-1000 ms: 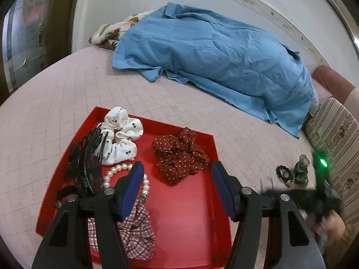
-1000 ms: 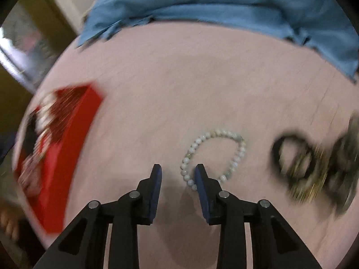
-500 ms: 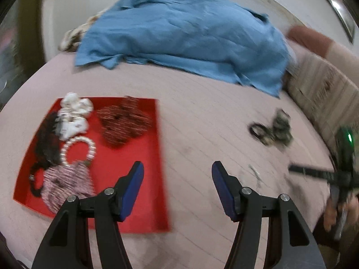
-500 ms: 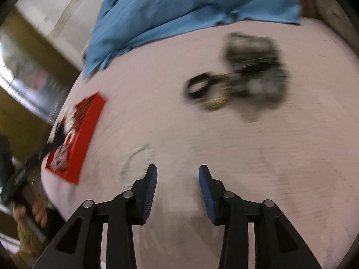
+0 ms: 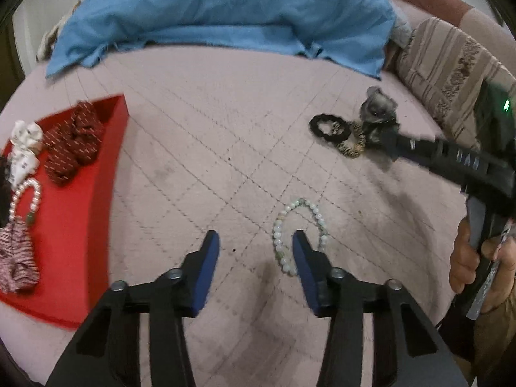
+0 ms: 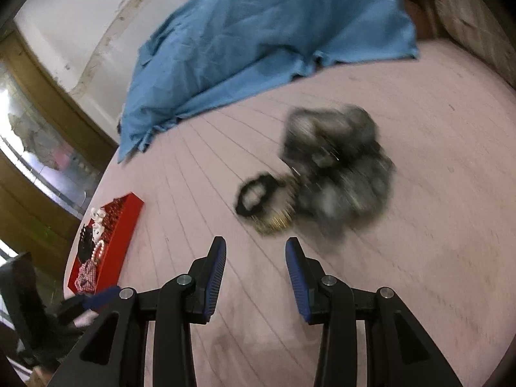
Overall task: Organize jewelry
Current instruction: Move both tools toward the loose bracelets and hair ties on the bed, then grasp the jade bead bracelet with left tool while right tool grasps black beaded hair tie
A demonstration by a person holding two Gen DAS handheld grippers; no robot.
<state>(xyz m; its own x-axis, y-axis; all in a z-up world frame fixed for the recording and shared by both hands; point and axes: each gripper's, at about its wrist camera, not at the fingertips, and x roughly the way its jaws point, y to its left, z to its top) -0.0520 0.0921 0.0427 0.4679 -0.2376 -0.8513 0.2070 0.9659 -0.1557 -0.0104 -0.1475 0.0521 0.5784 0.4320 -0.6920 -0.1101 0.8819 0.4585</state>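
Bead bracelet [image 5: 300,230] on bedspread [image 5: 225,135]; tray [image 5: 74,225] well left; hair ties [image 5: 338,132] behind, rightward; cloth [image 5: 225,9] farthest back.

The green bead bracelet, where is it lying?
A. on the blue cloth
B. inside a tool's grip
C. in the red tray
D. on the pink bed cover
D: the bracelet lies flat on the pink cover, right of the tray, with the open left tool just reaching it.
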